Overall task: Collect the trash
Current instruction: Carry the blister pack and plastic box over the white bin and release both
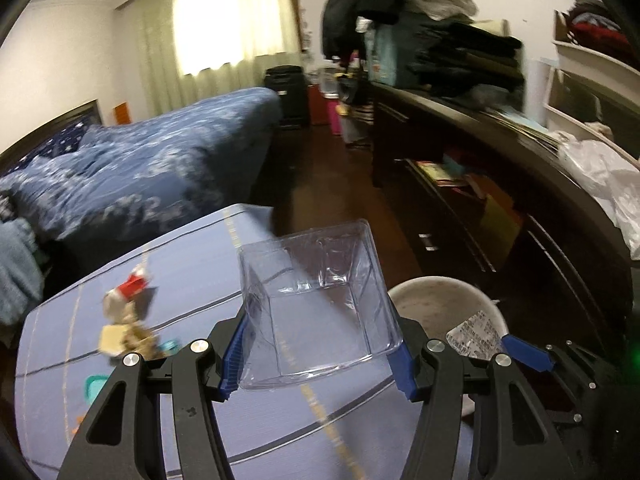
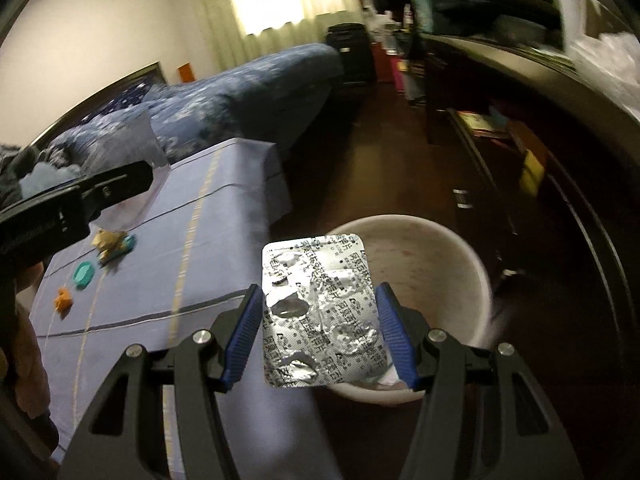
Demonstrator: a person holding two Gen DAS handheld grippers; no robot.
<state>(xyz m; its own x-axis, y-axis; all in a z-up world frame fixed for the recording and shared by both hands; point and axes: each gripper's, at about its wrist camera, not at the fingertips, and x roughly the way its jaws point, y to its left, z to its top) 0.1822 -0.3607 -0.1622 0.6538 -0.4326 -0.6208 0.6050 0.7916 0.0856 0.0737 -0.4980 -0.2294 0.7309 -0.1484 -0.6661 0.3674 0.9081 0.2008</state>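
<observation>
My left gripper point(image 1: 316, 344) is shut on a clear plastic tray point(image 1: 316, 300) and holds it above the right edge of the blue-covered table point(image 1: 192, 264). My right gripper point(image 2: 320, 336) is shut on an empty silver blister pack point(image 2: 320, 312) and holds it over the near rim of the white waste bin point(image 2: 432, 272). The bin also shows in the left wrist view point(image 1: 432, 304), with the blister pack point(image 1: 476, 332) over it. Loose trash lies on the table: crumpled wrappers point(image 1: 124, 312), a teal cap point(image 2: 83, 274) and an orange scrap point(image 2: 63, 300).
A bed with a blue quilt point(image 1: 140, 168) stands behind the table. A dark dresser point(image 1: 500, 184) with open drawers runs along the right, piled with clothes and a white plastic bag point(image 1: 604, 176). Dark wood floor point(image 1: 332, 184) lies between them.
</observation>
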